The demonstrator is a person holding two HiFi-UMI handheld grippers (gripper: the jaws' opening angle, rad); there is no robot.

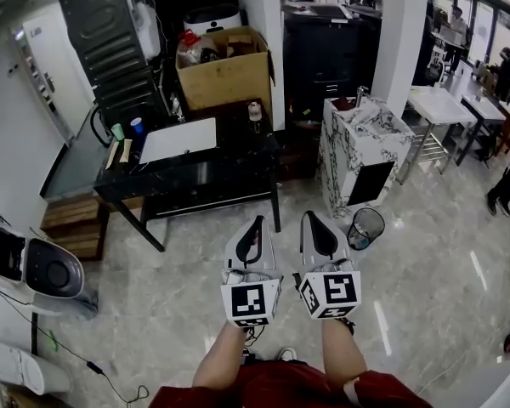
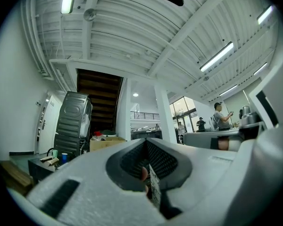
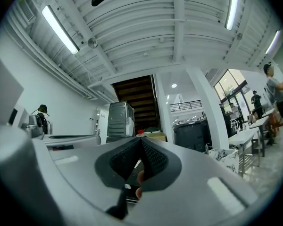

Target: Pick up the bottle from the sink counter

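Left gripper point(image 1: 257, 220): jaws pressed together at the tips, closed on themselves, held over the floor point(image 1: 153, 313) in front of the person.
Right gripper point(image 1: 311, 216): just beside the left one, its jaws likewise together and gripping nothing.
Sink counter point(image 1: 341, 155): a marble-patterned block ahead and to the right, well apart from both grippers.
Bottle: a small upright thing point(image 1: 359, 97) stands at the counter's far edge; whether it is the bottle or a tap cannot be told.
Head view only: black table point(image 1: 195, 175) with a white board point(image 1: 178, 138), a blue cup point(image 1: 137, 125) and a roll of tape point(image 1: 255, 110); wire bin point(image 1: 366, 226) on the floor beside the counter.
Left gripper view only: ceiling lights, and people point(image 2: 220, 117) standing far right; the sink counter does not show here.
Right gripper view only: the sink counter from the side, low at right.
All three views: cardboard box point(image 1: 225, 76) and tilted dark appliance point(image 1: 110, 41).
Writing: black-and-white marker squares on both cubes; a small white tag point(image 2: 153, 185) behind the left jaws carries print too small to read.
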